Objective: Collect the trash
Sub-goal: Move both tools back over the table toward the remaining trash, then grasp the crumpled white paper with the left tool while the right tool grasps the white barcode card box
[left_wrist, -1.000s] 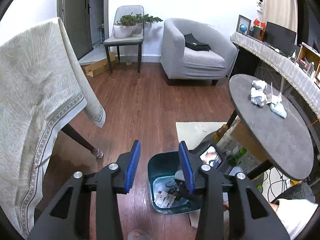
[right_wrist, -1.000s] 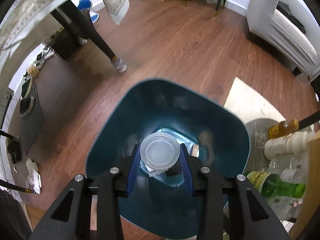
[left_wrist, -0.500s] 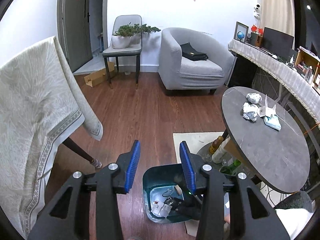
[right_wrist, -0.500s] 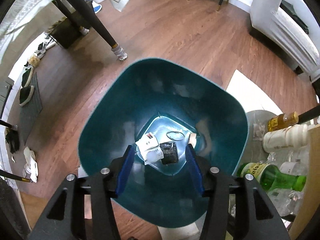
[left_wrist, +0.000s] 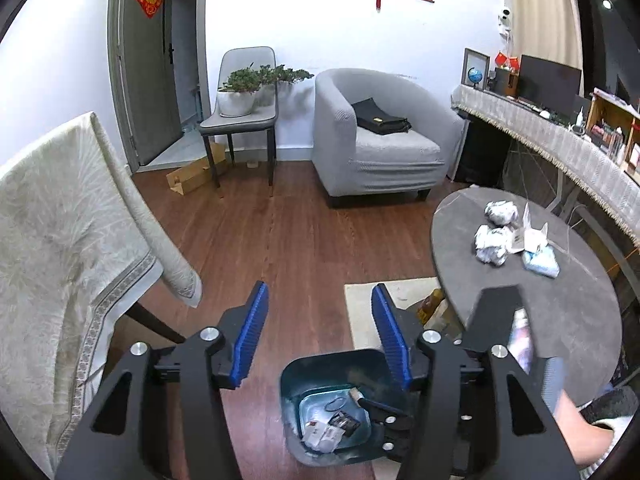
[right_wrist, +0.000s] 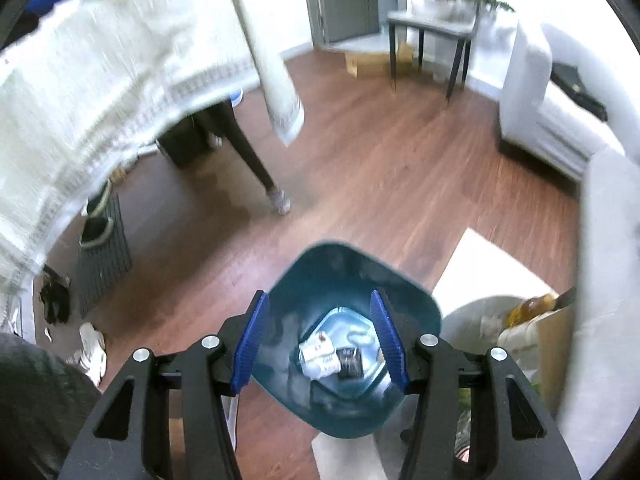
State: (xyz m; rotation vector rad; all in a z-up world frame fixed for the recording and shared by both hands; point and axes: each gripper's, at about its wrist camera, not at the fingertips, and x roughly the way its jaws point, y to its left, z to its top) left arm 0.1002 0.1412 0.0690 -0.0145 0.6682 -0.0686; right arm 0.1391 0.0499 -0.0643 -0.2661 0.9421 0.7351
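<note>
Both tools are standing released with jaws apart: the left gripper (left_wrist: 318, 336) is gripping nothing above the wood floor (left_wrist: 280, 240), and the right gripper (right_wrist: 316, 338) is hovering empty over the teal trash bin (right_wrist: 416, 304), where discarded wrappers (right_wrist: 320, 356) are lying at the bottom; crumpled paper balls (left_wrist: 490, 242) are sitting on the far-right round table (left_wrist: 580, 304)

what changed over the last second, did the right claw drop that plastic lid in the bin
Yes. A second ago the right claw was shut on a clear plastic lid over the bin. It then opened and let go, and it is empty now, pulled up and back from the bin. The lid itself is hard to pick out among the trash inside. The left claw rose too but stayed open and empty. The crumpled paper on the round table is untouched.
</note>
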